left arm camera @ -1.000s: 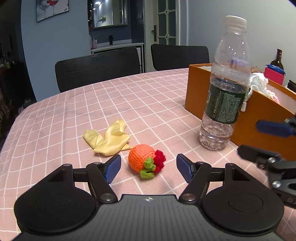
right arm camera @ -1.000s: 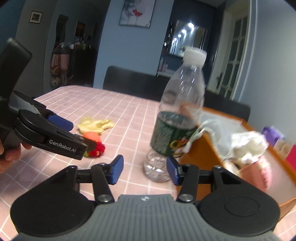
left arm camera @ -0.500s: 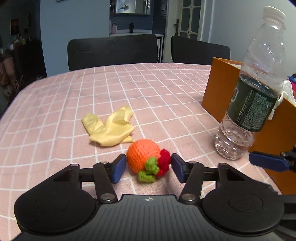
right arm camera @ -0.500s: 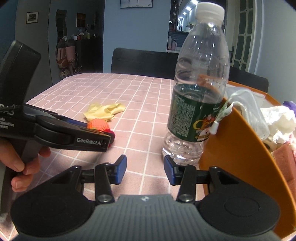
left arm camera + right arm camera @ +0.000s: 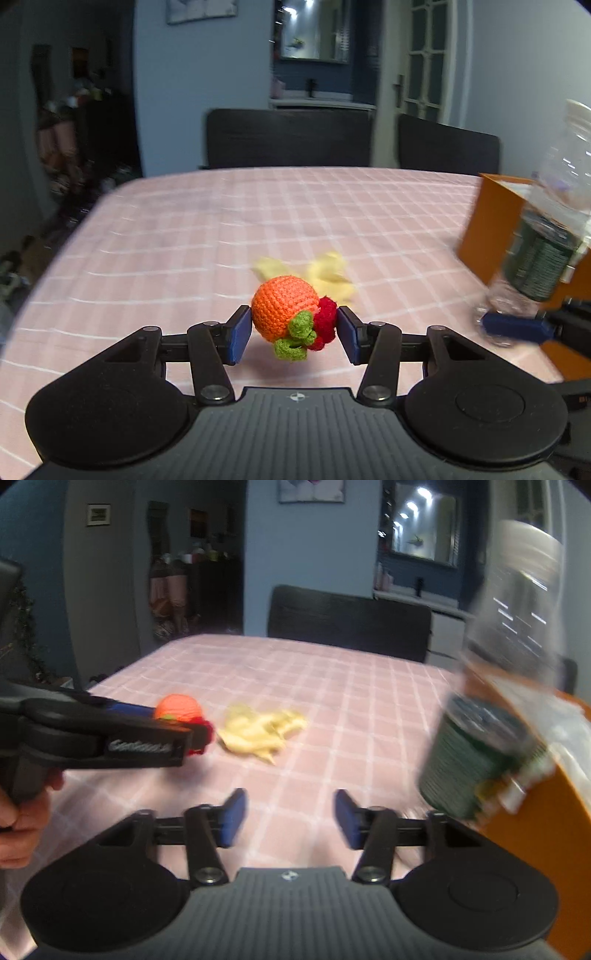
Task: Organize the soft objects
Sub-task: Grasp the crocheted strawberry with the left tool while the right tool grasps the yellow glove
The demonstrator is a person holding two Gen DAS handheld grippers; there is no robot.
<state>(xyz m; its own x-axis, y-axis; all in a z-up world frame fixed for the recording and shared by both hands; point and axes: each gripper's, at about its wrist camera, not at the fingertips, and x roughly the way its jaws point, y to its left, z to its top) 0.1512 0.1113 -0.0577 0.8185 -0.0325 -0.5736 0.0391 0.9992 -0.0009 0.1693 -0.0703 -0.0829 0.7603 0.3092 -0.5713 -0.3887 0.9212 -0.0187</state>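
My left gripper (image 5: 294,334) is shut on an orange crochet fruit (image 5: 284,312) with green leaves and red berries, held just above the pink checked tablecloth (image 5: 258,214). The same fruit shows in the right wrist view (image 5: 179,709), held by the left gripper (image 5: 195,734). A crumpled yellow cloth (image 5: 328,275) lies behind it on the table, also in the right wrist view (image 5: 260,731). My right gripper (image 5: 290,818) is open and empty above the tablecloth. An orange box (image 5: 487,229) holding soft items stands at the right.
A clear plastic water bottle (image 5: 543,251) with a dark green label stands by the orange box, close to my right gripper's fingertip (image 5: 513,326); it is blurred in the right wrist view (image 5: 491,709). Two black chairs (image 5: 291,136) stand beyond the table's far edge.
My left gripper closed on the crochet fruit and lifted it off the tablecloth. My right gripper swung left, so the bottle shifted to the right edge of its view.
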